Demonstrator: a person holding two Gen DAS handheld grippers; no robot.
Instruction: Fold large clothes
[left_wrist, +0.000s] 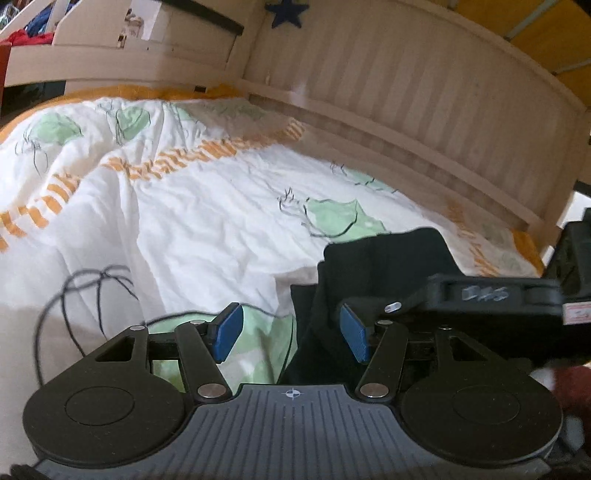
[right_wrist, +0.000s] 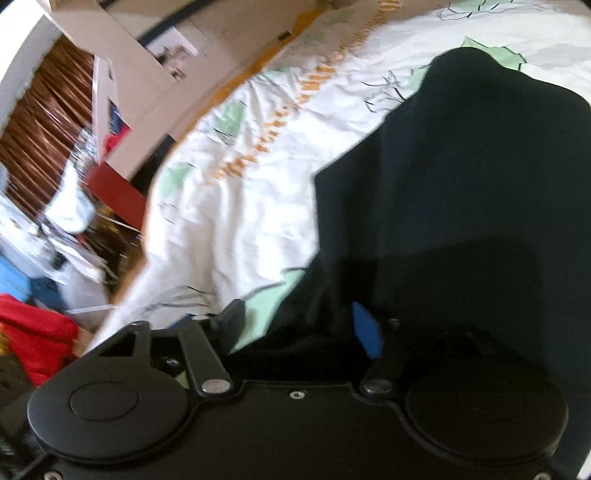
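A dark, nearly black garment (left_wrist: 384, 258) lies bunched on the white duvet (left_wrist: 192, 229) at the lower right of the left wrist view. My left gripper (left_wrist: 291, 332) stands open. A fold of the garment hangs between its blue pads (left_wrist: 229, 330), close to the right one, and the left pad is apart from it. The right gripper's black body (left_wrist: 491, 295) reaches in from the right, beside that fold. In the right wrist view the garment (right_wrist: 461, 177) fills the right half. My right gripper (right_wrist: 299, 328) is open, with dark cloth lying loose between its fingers.
The duvet carries green prints and orange stripes. A cream wooden bed rail (left_wrist: 424, 122) runs along the far side. A thin black cable (left_wrist: 92, 288) loops on the duvet at the left. Beyond the bed's edge are a red garment (right_wrist: 33, 339), a red box (right_wrist: 114, 192) and floor clutter.
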